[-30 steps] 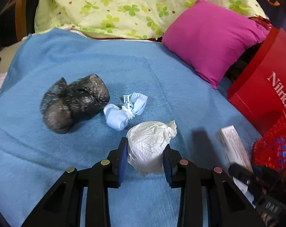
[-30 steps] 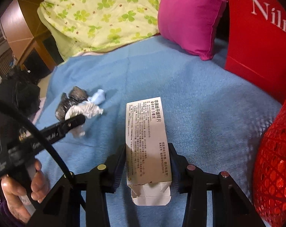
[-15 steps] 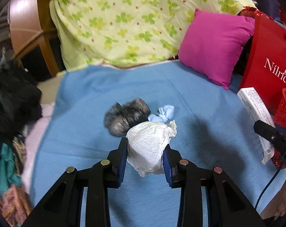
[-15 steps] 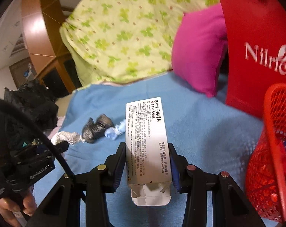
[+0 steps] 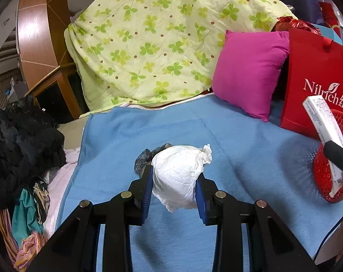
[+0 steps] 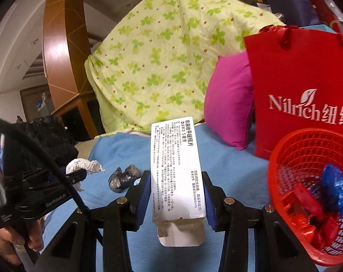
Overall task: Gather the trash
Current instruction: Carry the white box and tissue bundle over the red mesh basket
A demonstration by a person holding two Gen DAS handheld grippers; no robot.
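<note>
My left gripper (image 5: 174,179) is shut on a white crumpled paper ball (image 5: 177,176) and holds it above the blue blanket (image 5: 216,136). My right gripper (image 6: 176,188) is shut on a white medicine box (image 6: 175,167), also lifted; the box also shows in the left wrist view (image 5: 323,122). A red mesh basket (image 6: 291,149) with red and blue wrappers inside stands at the right, close to the box. A black bag wad (image 6: 123,178) lies on the blanket behind the grippers, partly hidden in the left wrist view (image 5: 144,158).
A pink pillow (image 5: 248,72), a red Nilrich bag (image 6: 300,86) and a green clover quilt (image 5: 160,38) stand at the back. Dark clothes (image 5: 19,140) pile up off the blanket's left edge. A wooden frame (image 6: 60,52) rises at back left.
Both grippers have risen well above the blanket with their items. The right gripper has come beside the red basket. The small blue wad has gone out of sight.
</note>
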